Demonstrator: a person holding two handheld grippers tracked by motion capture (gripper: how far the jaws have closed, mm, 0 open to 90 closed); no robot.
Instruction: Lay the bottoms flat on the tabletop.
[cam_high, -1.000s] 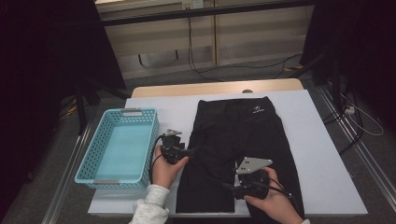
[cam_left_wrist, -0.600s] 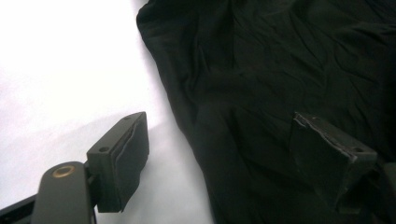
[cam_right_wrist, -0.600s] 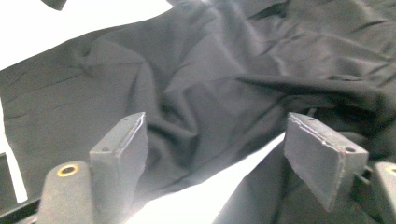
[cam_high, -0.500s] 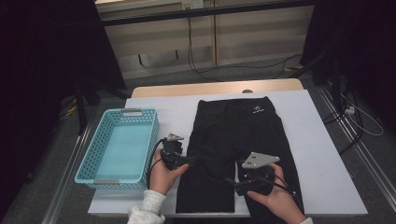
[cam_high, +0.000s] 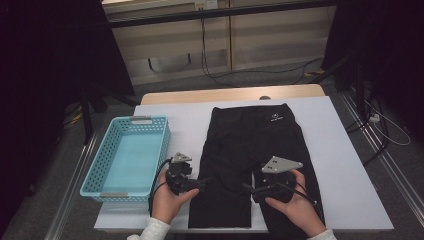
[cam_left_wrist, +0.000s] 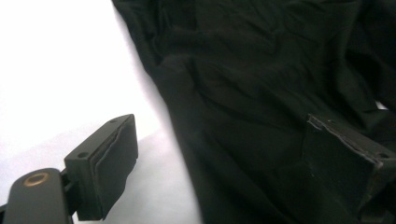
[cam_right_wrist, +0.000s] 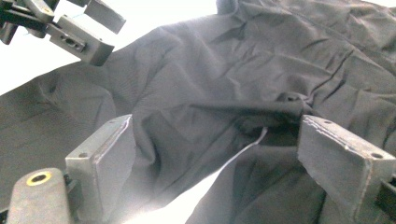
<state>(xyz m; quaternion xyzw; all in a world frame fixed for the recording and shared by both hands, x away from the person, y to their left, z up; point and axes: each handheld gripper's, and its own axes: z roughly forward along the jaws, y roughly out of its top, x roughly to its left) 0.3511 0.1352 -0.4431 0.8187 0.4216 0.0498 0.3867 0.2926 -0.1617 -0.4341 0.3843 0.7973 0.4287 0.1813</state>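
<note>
Shorts (cam_high: 255, 150) lay flat on the white table (cam_high: 340, 165), right of the blue basket (cam_high: 131, 155). Left gripper (cam_high: 204, 181) at their left edge and right gripper (cam_high: 248, 189) over the middle both gaped wide, holding nothing.

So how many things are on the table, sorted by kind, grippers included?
Black shorts: 1
Blue basket: 1
Grippers, left gripper and right gripper: 2
Total: 4

Dim room around a lit white surface (cam_high: 330, 150), glaring overexposed and soft-focused in both gripper views.
</note>
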